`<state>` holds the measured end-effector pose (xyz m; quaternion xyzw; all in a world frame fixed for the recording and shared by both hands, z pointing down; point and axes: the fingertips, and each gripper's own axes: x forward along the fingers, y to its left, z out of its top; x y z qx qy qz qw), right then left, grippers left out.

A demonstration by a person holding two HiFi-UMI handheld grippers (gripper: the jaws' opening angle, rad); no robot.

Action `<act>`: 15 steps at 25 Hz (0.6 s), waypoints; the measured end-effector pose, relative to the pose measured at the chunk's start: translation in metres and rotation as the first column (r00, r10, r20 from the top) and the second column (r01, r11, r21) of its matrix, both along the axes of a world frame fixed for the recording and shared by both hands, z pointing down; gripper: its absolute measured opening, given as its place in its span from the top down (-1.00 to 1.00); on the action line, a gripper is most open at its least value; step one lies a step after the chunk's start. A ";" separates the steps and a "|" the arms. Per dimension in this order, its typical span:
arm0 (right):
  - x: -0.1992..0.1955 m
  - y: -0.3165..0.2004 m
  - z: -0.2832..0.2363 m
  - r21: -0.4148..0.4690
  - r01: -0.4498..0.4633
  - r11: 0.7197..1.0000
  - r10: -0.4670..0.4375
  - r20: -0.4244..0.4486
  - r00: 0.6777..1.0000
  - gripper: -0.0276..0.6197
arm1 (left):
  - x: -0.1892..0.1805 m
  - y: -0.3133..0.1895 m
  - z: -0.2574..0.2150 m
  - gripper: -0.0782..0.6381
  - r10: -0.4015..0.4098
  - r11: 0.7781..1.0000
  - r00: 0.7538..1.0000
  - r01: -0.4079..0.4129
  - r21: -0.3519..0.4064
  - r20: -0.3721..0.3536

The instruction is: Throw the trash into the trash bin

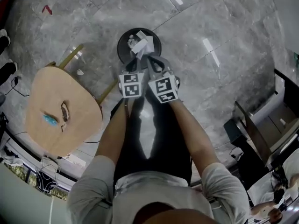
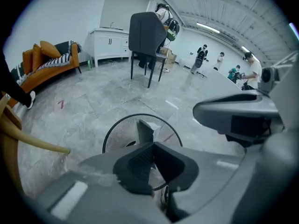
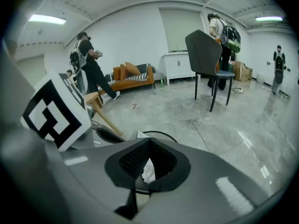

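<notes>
A round black mesh trash bin (image 1: 122,38) stands on the grey floor straight ahead of the person. Both grippers hang side by side just above it. My left gripper (image 1: 137,59) is shut on a grey-white piece of trash (image 2: 145,130) that sticks up out of its jaws over the bin (image 2: 117,134). My right gripper (image 1: 150,59) is shut on crumpled white paper (image 3: 148,169), with the bin's rim (image 3: 161,134) just beyond. In the head view the trash (image 1: 140,43) looks like one white bundle over the bin's mouth; whether it is one piece or two I cannot tell.
A round wooden stool (image 1: 60,111) with a blue object on it stands close at the left, one leg reaching toward the bin. Dark equipment (image 1: 261,139) stands at the right. A dark chair (image 2: 147,36), an orange sofa (image 2: 46,64) and several people are farther off.
</notes>
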<state>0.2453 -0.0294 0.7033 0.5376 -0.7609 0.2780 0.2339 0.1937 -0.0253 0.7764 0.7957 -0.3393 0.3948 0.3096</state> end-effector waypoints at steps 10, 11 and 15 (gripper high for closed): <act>0.017 -0.009 0.034 -0.005 -0.002 1.000 0.002 -0.030 1.000 0.89 | 0.004 -0.011 0.079 0.72 0.037 0.997 0.997 -0.033 -0.072 0.066; 0.022 -0.012 0.036 -0.003 -0.008 1.000 0.008 -0.033 0.999 0.89 | 0.006 -0.012 0.088 0.72 0.047 0.996 0.995 -0.041 -0.077 0.083; 0.033 -0.017 0.039 0.001 -0.022 1.000 0.022 -0.036 0.999 0.89 | 0.007 -0.012 0.108 0.73 0.047 0.996 0.993 -0.038 -0.082 0.109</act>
